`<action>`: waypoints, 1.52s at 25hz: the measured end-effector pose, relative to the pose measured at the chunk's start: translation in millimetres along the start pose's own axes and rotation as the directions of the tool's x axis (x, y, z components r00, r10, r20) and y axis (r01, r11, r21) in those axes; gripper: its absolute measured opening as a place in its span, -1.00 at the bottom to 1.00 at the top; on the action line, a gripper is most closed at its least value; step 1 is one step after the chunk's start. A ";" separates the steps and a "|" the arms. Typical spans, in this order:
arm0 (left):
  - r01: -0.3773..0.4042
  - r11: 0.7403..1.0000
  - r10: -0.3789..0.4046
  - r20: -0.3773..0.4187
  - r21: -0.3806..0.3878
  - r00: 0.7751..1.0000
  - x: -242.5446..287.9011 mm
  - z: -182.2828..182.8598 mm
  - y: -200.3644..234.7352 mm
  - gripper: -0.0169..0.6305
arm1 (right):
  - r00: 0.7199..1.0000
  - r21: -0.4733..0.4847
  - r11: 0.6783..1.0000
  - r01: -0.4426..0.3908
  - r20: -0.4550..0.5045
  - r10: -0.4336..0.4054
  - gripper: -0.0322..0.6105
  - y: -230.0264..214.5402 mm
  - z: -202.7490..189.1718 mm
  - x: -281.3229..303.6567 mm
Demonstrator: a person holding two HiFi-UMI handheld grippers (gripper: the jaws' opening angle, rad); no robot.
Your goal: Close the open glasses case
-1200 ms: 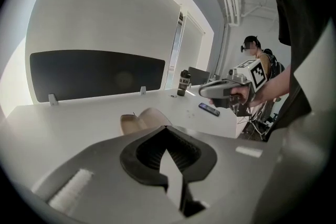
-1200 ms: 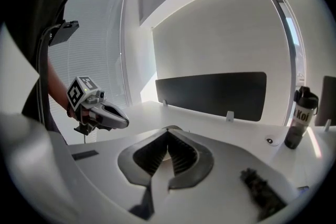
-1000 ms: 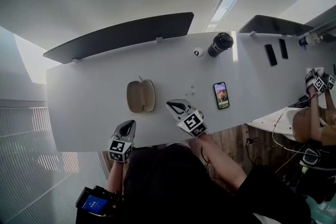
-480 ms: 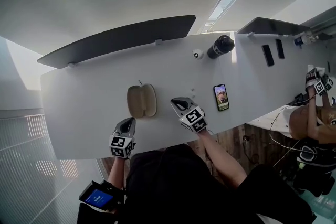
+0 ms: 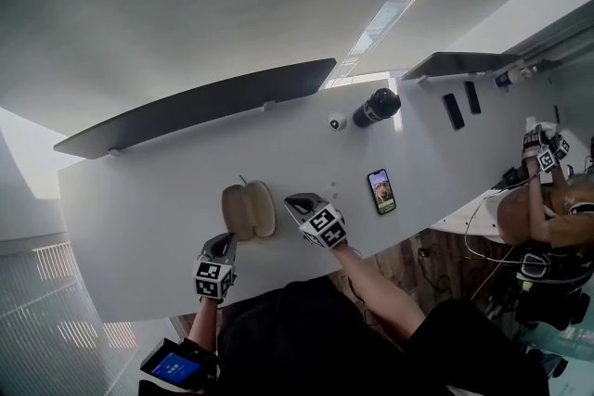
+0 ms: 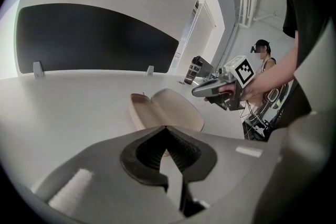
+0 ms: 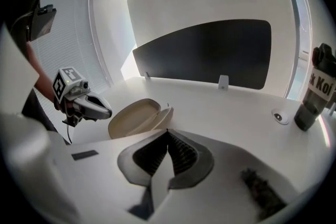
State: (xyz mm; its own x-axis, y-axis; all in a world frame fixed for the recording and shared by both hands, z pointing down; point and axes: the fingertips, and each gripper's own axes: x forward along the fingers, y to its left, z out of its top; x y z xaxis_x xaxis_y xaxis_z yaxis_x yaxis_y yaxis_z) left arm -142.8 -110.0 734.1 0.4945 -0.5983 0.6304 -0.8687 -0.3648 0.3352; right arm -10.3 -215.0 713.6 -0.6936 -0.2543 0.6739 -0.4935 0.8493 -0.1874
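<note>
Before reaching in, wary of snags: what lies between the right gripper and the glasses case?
Only bare table between right gripper and glasses case, per head view.

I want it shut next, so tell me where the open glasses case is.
Head view: the glasses case lies open on the table, just beyond the left gripper and left of the right gripper.

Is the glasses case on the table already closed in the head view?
No, the glasses case lies open on the table, with its two halves spread side by side.
</note>
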 end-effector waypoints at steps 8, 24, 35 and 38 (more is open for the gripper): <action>0.016 0.999 -0.017 -0.019 -0.036 1.000 2.3 -6.9 5.1 -0.93 | 1.000 -0.026 1.000 -0.013 -0.026 0.013 -0.88 6.7 10.5 19.4; 0.025 0.995 -0.027 -0.020 -0.095 0.999 10.2 -13.0 9.3 -0.93 | 0.997 -0.031 0.998 -0.047 -0.063 0.045 -0.88 11.6 8.0 31.1; 0.022 0.995 -0.023 -0.002 -0.095 1.000 6.7 -13.7 12.6 -0.93 | 0.995 -0.050 0.995 -0.083 -0.052 0.080 -0.88 36.1 20.4 34.1; 0.030 0.994 -0.031 -0.004 -0.101 1.000 6.4 -16.7 12.8 -0.93 | 0.995 -0.073 0.993 -0.094 -0.043 0.091 -0.88 43.1 27.2 35.1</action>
State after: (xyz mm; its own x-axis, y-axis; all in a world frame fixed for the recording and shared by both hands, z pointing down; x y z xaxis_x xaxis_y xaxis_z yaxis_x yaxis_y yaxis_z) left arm -151.2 -106.6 754.1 0.5208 -0.5839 0.6228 -0.8520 -0.3090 0.4227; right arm -70.2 -199.9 709.7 -0.7125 -0.1557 0.6842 -0.3864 0.9010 -0.1974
